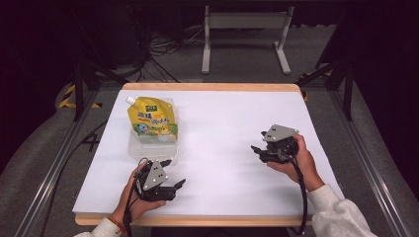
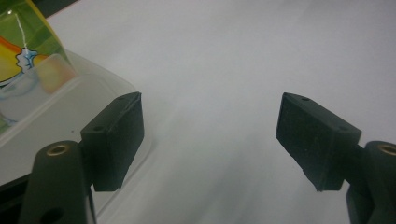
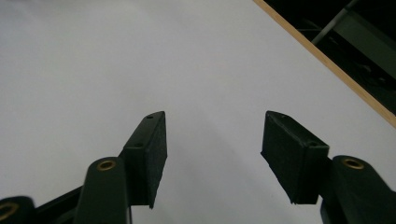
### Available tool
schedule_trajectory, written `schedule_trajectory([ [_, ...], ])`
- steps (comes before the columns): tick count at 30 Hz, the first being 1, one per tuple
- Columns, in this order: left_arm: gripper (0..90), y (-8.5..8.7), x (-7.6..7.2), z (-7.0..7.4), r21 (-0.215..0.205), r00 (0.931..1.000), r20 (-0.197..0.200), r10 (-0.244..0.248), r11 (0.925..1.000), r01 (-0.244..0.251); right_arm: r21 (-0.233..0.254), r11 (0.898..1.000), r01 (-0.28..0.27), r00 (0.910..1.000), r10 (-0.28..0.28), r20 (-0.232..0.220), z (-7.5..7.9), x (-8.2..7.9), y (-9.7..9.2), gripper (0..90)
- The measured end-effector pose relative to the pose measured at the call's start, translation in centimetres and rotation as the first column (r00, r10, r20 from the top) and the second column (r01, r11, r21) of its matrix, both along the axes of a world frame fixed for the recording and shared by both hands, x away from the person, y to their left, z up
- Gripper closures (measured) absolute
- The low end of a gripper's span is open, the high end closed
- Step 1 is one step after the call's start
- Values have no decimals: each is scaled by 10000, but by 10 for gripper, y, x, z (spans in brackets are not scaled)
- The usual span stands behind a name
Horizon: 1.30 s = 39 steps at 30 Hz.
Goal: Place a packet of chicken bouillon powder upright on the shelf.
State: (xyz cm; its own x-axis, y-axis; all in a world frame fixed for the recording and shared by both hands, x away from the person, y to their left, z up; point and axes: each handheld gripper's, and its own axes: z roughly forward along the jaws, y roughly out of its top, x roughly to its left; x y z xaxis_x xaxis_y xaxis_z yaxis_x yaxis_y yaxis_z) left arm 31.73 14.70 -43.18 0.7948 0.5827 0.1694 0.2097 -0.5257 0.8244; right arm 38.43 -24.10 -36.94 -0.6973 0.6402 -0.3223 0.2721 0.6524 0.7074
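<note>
A yellow spouted pouch lies in a clear plastic tub at the left of the white table top. My left gripper hovers low just in front of the tub, near the table's front edge, jaws open with nothing between them. In the left gripper view the tub's corner and the pouch sit beside the left jaw of that gripper. My right gripper is at the right of the table, pointing left. In the right gripper view, this gripper stands open over bare white surface.
The table's wooden edge runs along the far and front sides. Beyond the far edge stand a grey metal stand and cables on the floor. Black frame rails flank the table on both sides.
</note>
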Motion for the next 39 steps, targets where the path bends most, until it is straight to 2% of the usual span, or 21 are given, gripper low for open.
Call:
schedule_trajectory([
  [3, 230, -1, 0, -1, 57, 9999, 4, -125, 9999, 125, -94, 10000, 20, 10000, -20, 44, -3, -3, -4, 382],
  [5, 222, -2, -1, -2, 52, 9998, -50, -178, 9998, 178, -151, 9997, 203, 9998, -202, 56, -9, -11, -16, 353],
  [6, 216, -3, -1, -5, 194, 9998, -86, -182, 9996, 184, -66, 9995, 304, 9995, -304, 60, -12, -13, -21, 346],
  [9, 212, -3, -1, -6, 175, 9996, -139, -241, 9996, 244, 104, 9989, 465, 9989, -464, -65, -17, -17, -30, 318],
  [15, 193, -2, -2, -9, 181, 9992, -307, -266, 9995, 272, 139, 9948, 1006, 9949, -1006, -26, -37, -39, -60, 274],
  [22, 166, -1, -1, -12, 222, 9984, -500, -271, 9994, 283, 646, 9898, 1272, 9918, -1275, 6, -56, -67, -94, 229],
  [26, 139, -2, -2, -13, 316, 9983, -422, -392, 9987, 406, 1300, 9765, 1719, 9851, -1717, -127, -68, -83, -111, 196],
  [28, 123, -1, -2, -13, 148, 9975, -534, -468, 9988, 476, 1153, 9751, 1893, 9819, -1891, -134, -72, -88, -117, 184],
  [30, 116, -3, -2, -14, 166, 9971, -545, -539, 9984, 549, 1448, 9661, 2138, 9768, -2137, -163, -74, -91, -121, 164],
  [33, 104, -5, -1, -15, 103, 9964, -590, -606, 9981, 613, 1696, 9584, 2297, 9730, -2299, -183, -71, -93, -123, 147],
  [37, 89, -5, -2, -15, 68, 9961, -627, -625, 9980, 630, 1629, 9582, 2351, 9716, -2364, -114, -69, -94, -120, 143],
  [39, 83, -6, -2, -15, 112, 9961, -614, -631, 9979, 639, 1431, 9598, 2416, 9702, -2420, -148, -70, -94, -119, 142],
])
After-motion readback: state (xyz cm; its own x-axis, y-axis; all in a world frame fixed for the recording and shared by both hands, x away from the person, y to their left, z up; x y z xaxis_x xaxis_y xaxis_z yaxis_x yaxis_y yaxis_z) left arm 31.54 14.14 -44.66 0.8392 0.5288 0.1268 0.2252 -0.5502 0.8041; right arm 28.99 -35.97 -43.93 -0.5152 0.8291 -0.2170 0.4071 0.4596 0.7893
